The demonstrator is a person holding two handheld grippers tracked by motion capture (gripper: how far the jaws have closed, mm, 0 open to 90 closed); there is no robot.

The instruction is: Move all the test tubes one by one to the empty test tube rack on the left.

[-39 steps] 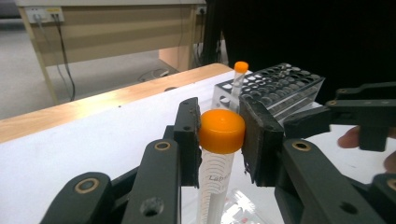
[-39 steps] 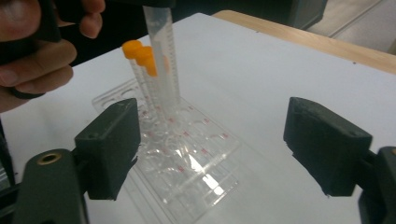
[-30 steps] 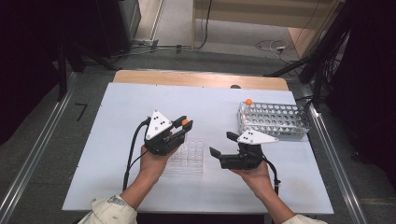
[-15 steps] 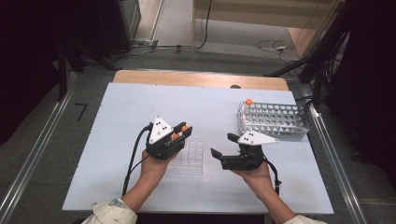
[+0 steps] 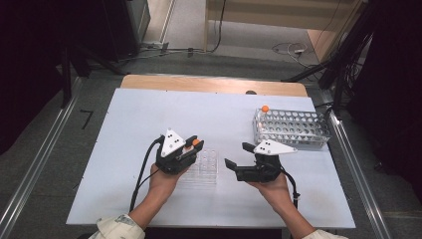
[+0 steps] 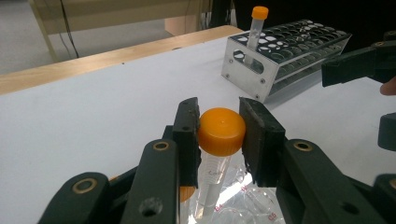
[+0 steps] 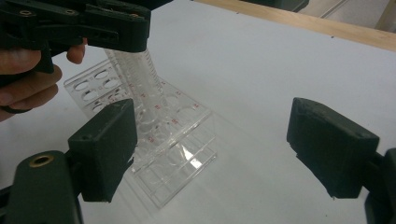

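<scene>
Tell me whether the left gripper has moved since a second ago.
Yes. In the high view the left gripper, shut on the orange-capped tube, has come down the picture toward the clear rack.

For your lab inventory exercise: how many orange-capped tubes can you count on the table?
2. One tube is clamped in the left gripper above the clear rack. The other tube stands in a corner hole of the metal rack. More may be hidden.
</scene>
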